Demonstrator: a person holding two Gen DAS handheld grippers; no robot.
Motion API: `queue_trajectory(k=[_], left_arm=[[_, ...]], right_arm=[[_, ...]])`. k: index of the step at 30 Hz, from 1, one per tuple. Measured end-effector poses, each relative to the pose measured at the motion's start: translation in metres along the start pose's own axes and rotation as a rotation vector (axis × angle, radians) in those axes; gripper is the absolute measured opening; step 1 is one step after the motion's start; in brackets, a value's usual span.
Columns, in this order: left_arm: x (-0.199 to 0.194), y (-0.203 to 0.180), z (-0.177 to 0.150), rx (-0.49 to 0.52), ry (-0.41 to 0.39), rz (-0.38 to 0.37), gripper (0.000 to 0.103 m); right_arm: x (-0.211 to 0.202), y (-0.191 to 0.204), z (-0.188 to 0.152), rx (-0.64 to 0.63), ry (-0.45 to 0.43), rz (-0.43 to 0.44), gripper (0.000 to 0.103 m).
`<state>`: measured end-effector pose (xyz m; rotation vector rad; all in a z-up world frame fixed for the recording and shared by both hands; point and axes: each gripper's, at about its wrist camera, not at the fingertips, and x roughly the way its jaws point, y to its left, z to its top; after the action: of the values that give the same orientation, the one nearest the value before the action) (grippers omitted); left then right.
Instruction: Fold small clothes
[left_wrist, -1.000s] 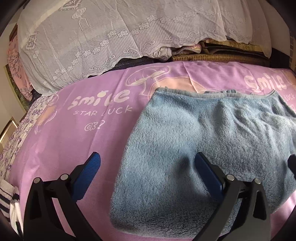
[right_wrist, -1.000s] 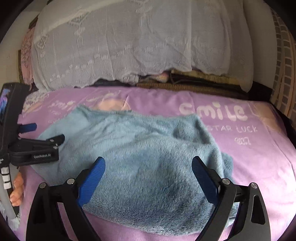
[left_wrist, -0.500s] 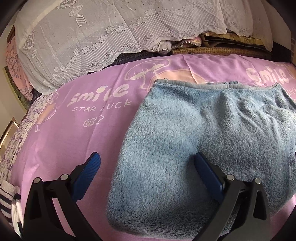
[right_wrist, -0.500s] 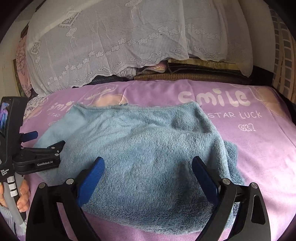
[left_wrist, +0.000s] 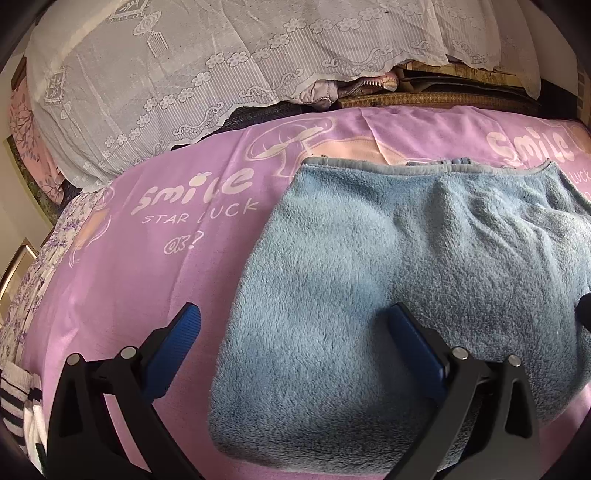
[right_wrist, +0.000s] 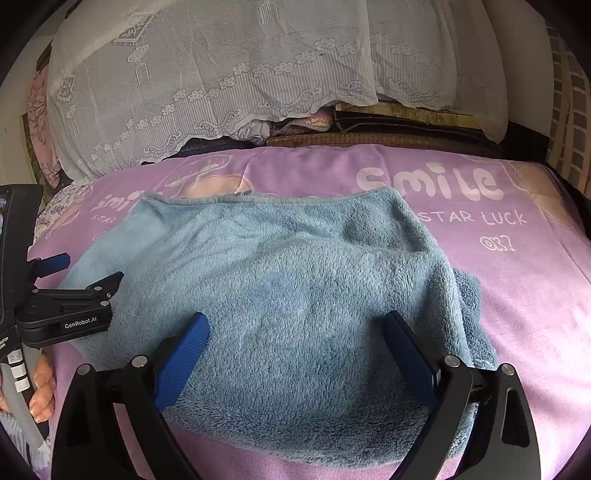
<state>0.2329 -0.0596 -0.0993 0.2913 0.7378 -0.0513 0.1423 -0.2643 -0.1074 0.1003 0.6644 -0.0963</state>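
Observation:
A fluffy blue garment (left_wrist: 388, 280) lies folded on a purple "smile" blanket (left_wrist: 147, 258); it also shows in the right wrist view (right_wrist: 295, 295). My left gripper (left_wrist: 291, 332) is open and empty, hovering over the garment's near left edge, one finger over the blanket and one over the fabric. My right gripper (right_wrist: 295, 339) is open and empty above the garment's near middle. The left gripper (right_wrist: 79, 267) also shows at the left of the right wrist view, held by a hand. A lower layer of the garment sticks out at the right (right_wrist: 472, 306).
A pile of bedding under a white lace cover (right_wrist: 240, 74) stands behind the blanket. A woven mat edge (left_wrist: 424, 99) runs along the back. Floral fabric (left_wrist: 33, 280) and striped cloth (left_wrist: 14, 398) lie at the left edge.
Both grippers drew back slightly toward the near edge. The garment settled flat, and its right side now shows a lower layer sticking out. Both grippers stayed open.

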Motion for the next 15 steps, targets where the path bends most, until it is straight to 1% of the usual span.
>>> queue_trajectory(k=[10, 13, 15], left_arm=[[-0.006, -0.004, 0.002, 0.005, -0.01, 0.005, 0.098], [-0.009, -0.007, 0.009, -0.013, 0.0, -0.032, 0.098], [-0.009, -0.012, 0.016, -0.03, 0.014, -0.067, 0.098]], right_arm=[[-0.008, -0.012, 0.009, 0.056, -0.061, -0.005, 0.096], [-0.006, -0.016, 0.011, 0.07, -0.06, -0.016, 0.096], [0.001, -0.02, 0.012, 0.08, -0.031, -0.027, 0.096]])
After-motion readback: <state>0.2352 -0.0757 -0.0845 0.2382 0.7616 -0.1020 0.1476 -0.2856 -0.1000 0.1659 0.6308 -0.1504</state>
